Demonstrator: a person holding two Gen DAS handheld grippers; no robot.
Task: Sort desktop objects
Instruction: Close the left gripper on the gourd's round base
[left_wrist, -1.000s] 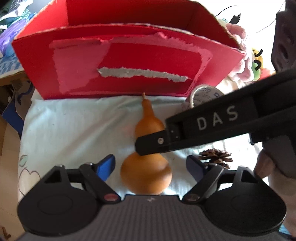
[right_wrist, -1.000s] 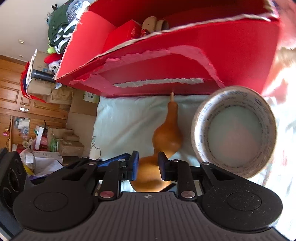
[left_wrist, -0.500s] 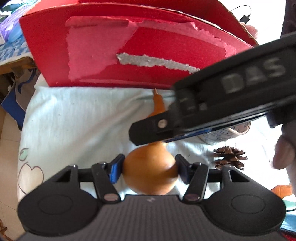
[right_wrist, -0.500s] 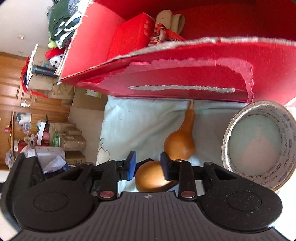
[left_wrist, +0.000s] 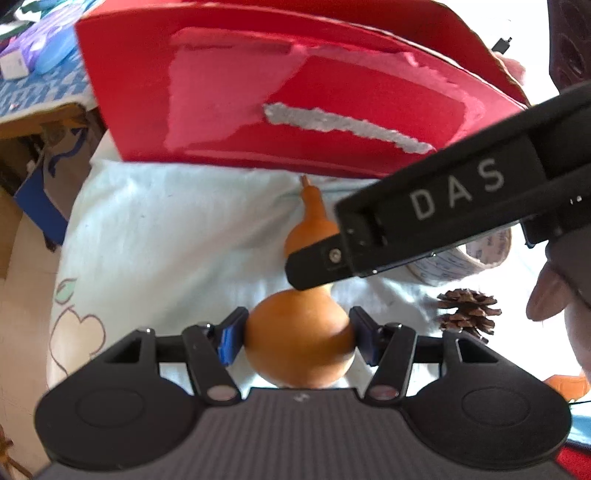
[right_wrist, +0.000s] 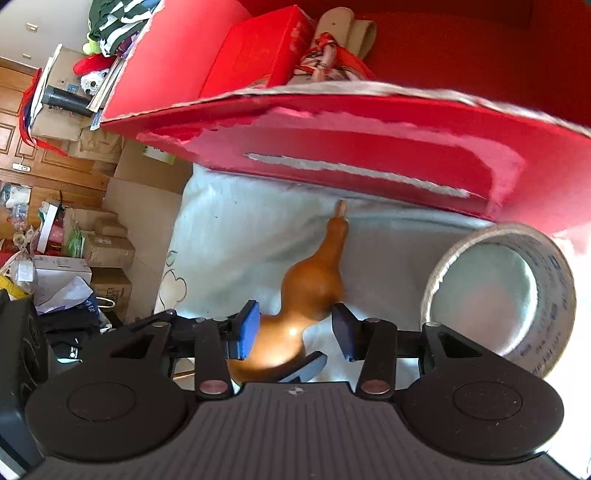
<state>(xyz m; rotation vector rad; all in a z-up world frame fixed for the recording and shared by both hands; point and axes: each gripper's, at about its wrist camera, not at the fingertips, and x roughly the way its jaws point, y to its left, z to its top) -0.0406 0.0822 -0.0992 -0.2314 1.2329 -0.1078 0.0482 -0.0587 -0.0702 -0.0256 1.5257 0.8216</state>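
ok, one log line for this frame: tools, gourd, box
left tool: shut on gourd bulb | right tool: open, astride gourd waist | gourd: on cloth | red box: beyond its stem

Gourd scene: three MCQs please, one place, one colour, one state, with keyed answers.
1. Where does the pine cone lie?
A. inside the box
B. on the pale cloth, right of the gourd
C. on top of the tape roll

2. What colour is the cardboard box?
A. red
B. green
C. white

3. What is the left gripper doing?
A. wide open, clear of everything
B. shut on the tape roll
C. shut on the gourd's lower bulb

Answers: 1 B, it sits on the cloth; 2 A, red front wall; 3 C, both pads press the bulb.
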